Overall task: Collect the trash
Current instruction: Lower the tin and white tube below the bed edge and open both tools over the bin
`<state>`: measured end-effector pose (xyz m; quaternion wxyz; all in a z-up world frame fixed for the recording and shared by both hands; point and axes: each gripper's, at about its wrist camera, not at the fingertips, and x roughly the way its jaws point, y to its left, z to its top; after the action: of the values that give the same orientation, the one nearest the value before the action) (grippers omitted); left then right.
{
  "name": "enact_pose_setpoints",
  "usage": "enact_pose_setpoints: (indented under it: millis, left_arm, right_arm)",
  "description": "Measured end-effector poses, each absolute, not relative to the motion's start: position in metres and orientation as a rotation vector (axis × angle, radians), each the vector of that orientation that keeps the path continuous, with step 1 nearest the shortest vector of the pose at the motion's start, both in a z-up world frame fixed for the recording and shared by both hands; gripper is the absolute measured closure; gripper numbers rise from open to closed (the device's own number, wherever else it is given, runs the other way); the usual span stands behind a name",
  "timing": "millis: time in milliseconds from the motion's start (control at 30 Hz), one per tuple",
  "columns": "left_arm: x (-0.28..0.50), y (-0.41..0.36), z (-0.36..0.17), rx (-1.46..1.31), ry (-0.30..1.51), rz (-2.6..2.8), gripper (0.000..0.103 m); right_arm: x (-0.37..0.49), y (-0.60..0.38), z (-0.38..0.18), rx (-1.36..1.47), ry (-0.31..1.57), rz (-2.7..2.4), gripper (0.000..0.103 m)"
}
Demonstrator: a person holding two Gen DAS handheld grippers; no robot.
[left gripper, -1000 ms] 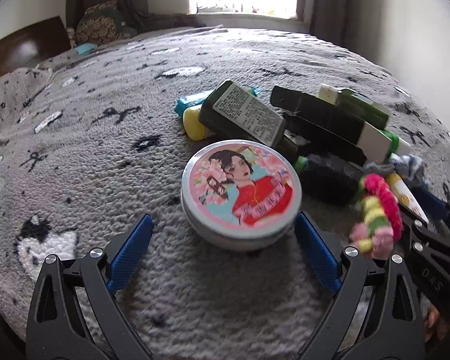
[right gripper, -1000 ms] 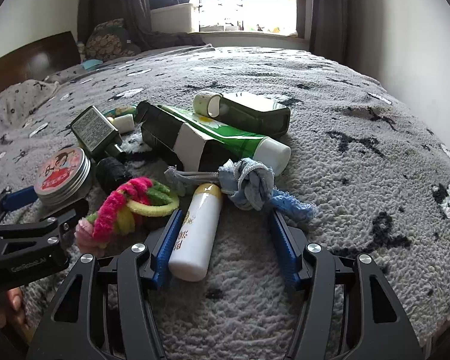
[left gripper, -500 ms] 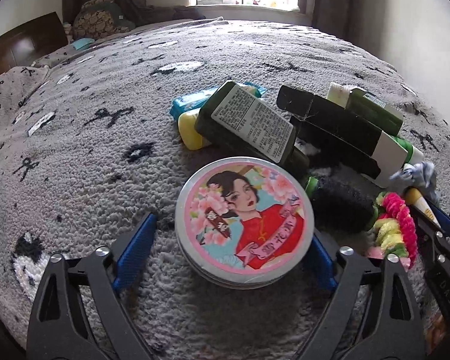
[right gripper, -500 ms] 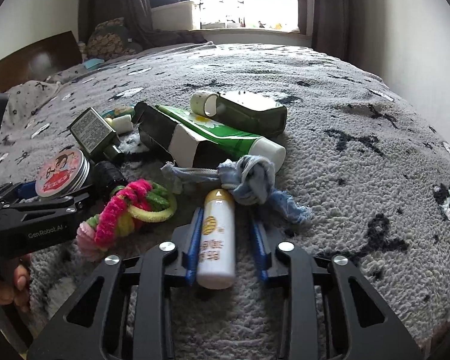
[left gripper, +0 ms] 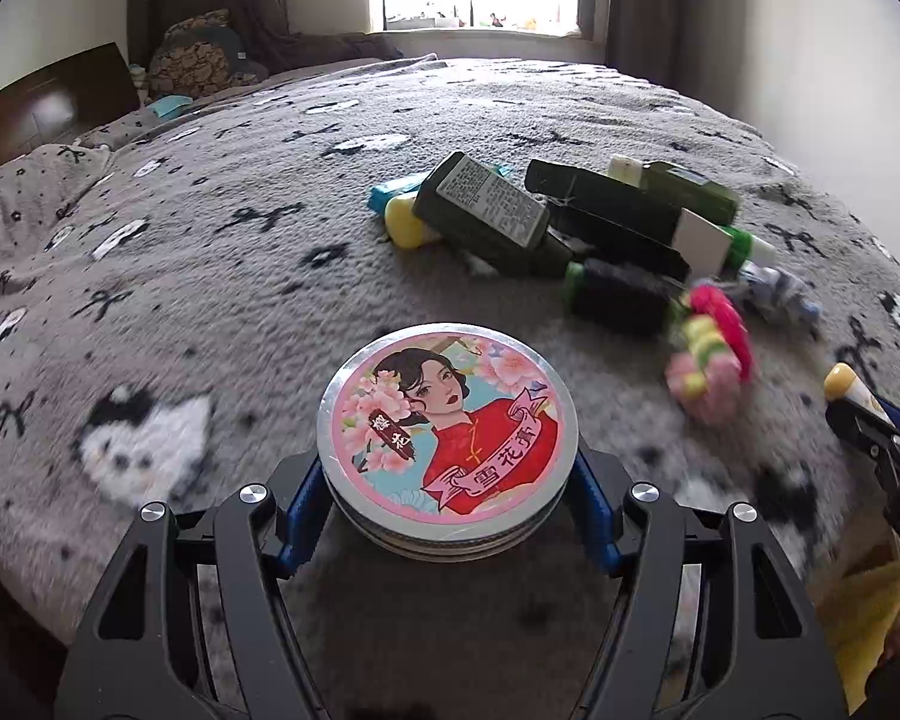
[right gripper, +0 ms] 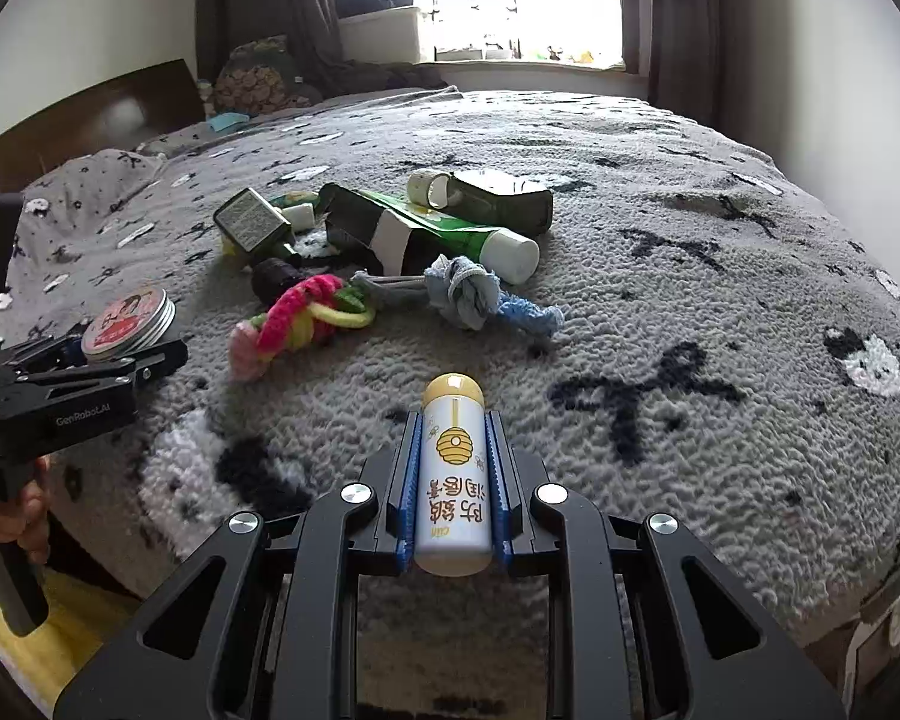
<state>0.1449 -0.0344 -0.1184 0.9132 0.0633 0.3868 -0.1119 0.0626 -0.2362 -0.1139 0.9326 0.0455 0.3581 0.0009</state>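
With the left gripper (left gripper: 447,516) closing on the rigid, slippery round tin (left gripper: 447,441) between its fingers, grip its rim; the right gripper (right gripper: 450,492) clenches the light lip-balm tube (right gripper: 453,474) lengthwise.

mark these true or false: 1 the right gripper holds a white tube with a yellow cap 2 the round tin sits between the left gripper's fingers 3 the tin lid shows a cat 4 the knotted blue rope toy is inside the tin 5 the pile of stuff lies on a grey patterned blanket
1. True: the right gripper is shut on the white tube with a yellow cap.
2. True: the round tin sits between the left gripper fingers, whose jaws are closing on it.
3. False: the lid shows a woman in a red dress among pink flowers.
4. False: the knotted blue rope toy lies loose on the grey blanket, next to the green tube.
5. True: the bottles, box and colourful ring toy lie on the blanket.
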Motion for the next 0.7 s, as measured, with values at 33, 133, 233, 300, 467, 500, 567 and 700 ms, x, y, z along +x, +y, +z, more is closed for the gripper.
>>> enact_pose_setpoints:
  millis: [33,133,233,300,467,500,567,700]
  left_arm:
    - [0.134,-0.032,-0.115,0.128,0.788,-0.236,0.038]
    - [0.097,-0.026,-0.105,0.128,0.752,-0.253,0.038]
    - [0.060,-0.026,-0.097,0.131,0.722,-0.289,0.038]
    - [0.038,-0.025,-0.095,0.132,0.718,-0.311,0.038]
    - [0.000,-0.021,-0.110,0.129,0.758,-0.342,0.038]
    - [-0.007,-0.020,-0.117,0.129,0.777,-0.344,0.038]
    - [-0.014,-0.020,-0.130,0.141,0.818,-0.358,0.038]
    - [-0.028,-0.022,-0.167,0.173,0.929,-0.392,0.038]
  right_arm:
    - [0.056,-0.235,-0.112,0.091,0.725,0.010,0.082]
    - [0.031,-0.228,-0.103,0.074,0.696,0.056,0.082]
    - [0.005,-0.220,-0.095,0.039,0.673,0.084,0.082]
    - [-0.009,-0.218,-0.093,0.036,0.675,0.094,0.082]
    - [-0.040,-0.219,-0.099,0.046,0.705,0.099,0.082]
    - [-0.046,-0.220,-0.104,0.051,0.719,0.098,0.082]
    - [-0.053,-0.218,-0.115,0.056,0.759,0.101,0.082]
    - [-0.059,-0.208,-0.145,0.076,0.865,0.137,0.082]
